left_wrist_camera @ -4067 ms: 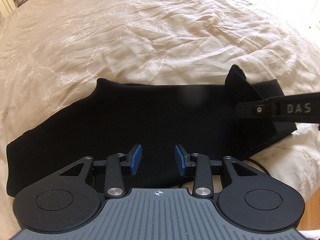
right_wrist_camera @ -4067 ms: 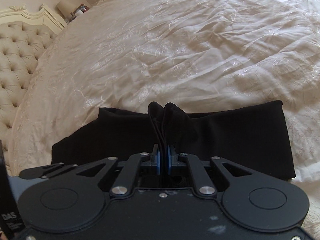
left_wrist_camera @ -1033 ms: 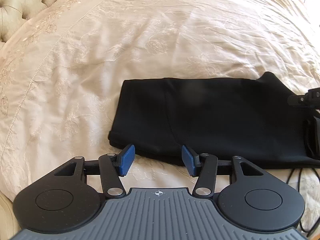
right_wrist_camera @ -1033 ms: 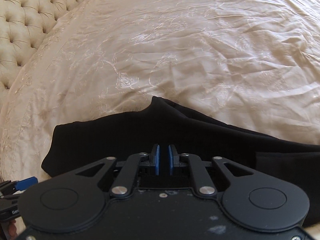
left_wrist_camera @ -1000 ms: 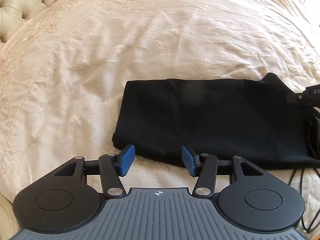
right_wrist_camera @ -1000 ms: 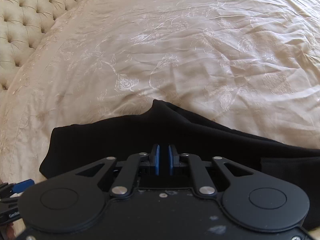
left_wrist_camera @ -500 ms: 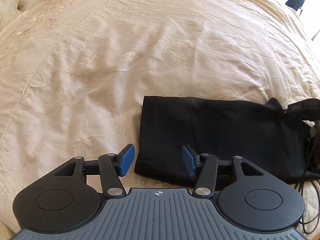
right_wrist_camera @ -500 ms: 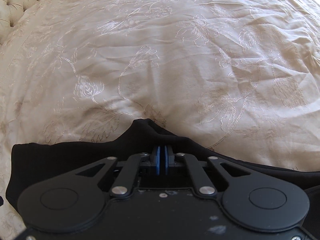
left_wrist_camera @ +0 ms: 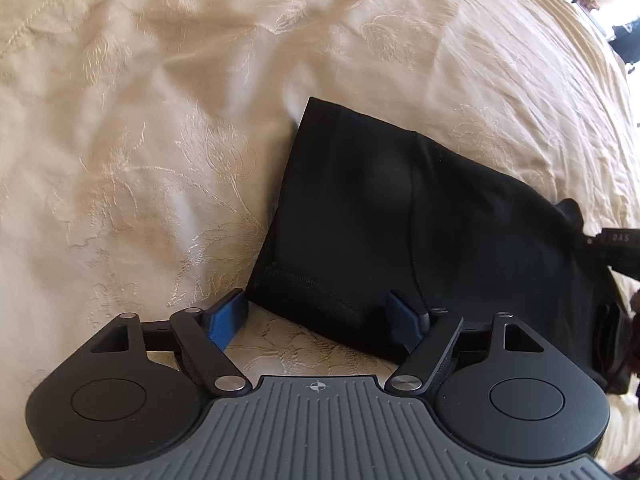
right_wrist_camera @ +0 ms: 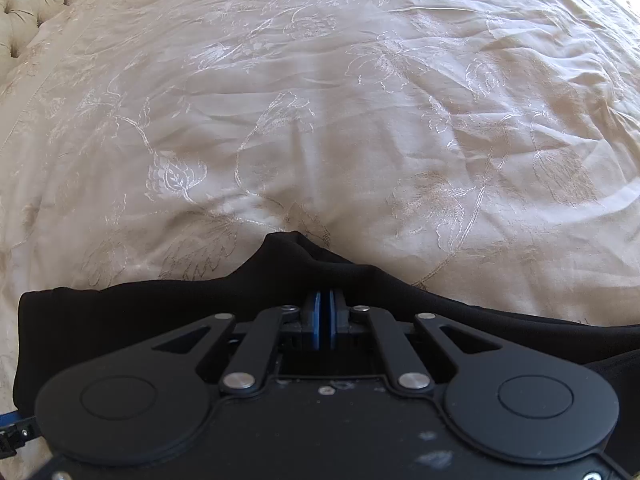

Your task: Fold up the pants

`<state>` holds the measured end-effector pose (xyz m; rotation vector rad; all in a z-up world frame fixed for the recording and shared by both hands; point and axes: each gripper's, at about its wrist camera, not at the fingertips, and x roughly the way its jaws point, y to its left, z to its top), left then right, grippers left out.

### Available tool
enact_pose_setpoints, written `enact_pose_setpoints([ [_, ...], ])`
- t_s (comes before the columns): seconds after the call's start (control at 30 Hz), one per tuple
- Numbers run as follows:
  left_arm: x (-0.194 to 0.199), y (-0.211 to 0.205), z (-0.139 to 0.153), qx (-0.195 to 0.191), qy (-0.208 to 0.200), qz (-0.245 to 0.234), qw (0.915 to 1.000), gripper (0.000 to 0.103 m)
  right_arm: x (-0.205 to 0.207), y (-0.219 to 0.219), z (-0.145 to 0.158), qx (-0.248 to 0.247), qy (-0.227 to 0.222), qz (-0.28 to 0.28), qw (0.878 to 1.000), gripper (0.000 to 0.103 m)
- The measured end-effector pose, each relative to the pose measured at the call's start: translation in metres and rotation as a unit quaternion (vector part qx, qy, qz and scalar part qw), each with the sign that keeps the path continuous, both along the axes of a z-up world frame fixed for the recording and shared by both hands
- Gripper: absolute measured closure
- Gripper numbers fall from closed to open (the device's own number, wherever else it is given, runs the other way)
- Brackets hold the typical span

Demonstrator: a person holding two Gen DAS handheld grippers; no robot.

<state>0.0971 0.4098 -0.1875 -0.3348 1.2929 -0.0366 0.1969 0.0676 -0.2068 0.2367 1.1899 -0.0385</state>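
Left-wrist view: the only legible text was the pale capital lettering "DAS", printed on the black bar of the right gripper (left_wrist_camera: pixel 618 240), which entered at the frame's right edge just beyond the far corner of the black pants (left_wrist_camera: pixel 400 220). Any characters following those three letters were cut off by the frame edge. A small crosshair mark, not text, stood on the ribbed grey body of the left gripper (left_wrist_camera: pixel 318 320), nearer the camera than the pants. Right-wrist view: no lettering, number or label could be read.
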Motion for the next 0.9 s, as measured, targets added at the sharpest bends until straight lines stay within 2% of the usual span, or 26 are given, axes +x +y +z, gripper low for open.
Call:
enact_pose_setpoints([
  [0.07,0.004,0.003,-0.004,-0.018,0.005,0.020,0.9996,0.020,-0.007,0.001,0.007,0.005,0.000,-0.005,1.000,0.094],
  [0.23,0.013,0.005,-0.012,-0.036,0.007,0.065,0.9972,0.019,-0.046,0.008,0.026,0.032,-0.003,-0.002,0.999,0.093],
  [0.3,0.013,0.008,-0.010,-0.039,-0.004,0.076,0.9963,0.030,-0.066,0.014,0.029,0.037,0.006,0.007,0.999,0.093],
  [0.37,0.015,0.011,-0.006,-0.032,-0.005,0.083,0.9960,0.055,-0.086,0.021,0.030,0.037,0.019,0.019,0.999,0.093],
  [0.43,0.016,0.014,-0.002,-0.040,-0.016,0.082,0.9957,0.069,-0.105,0.029,0.028,0.040,0.032,0.030,0.998,0.093],
  [0.63,0.013,-0.001,0.025,-0.003,-0.069,0.032,0.9971,0.076,-0.121,0.048,0.005,0.022,0.067,0.041,0.997,0.094],
  [0.77,0.006,-0.010,0.050,-0.009,-0.113,0.023,0.9933,0.078,-0.116,0.056,-0.014,0.008,0.077,0.051,0.996,0.096],
  [0.9,-0.003,-0.032,0.080,0.003,-0.162,-0.009,0.9867,0.080,-0.120,0.053,-0.017,0.021,0.067,0.033,0.997,0.099],
])
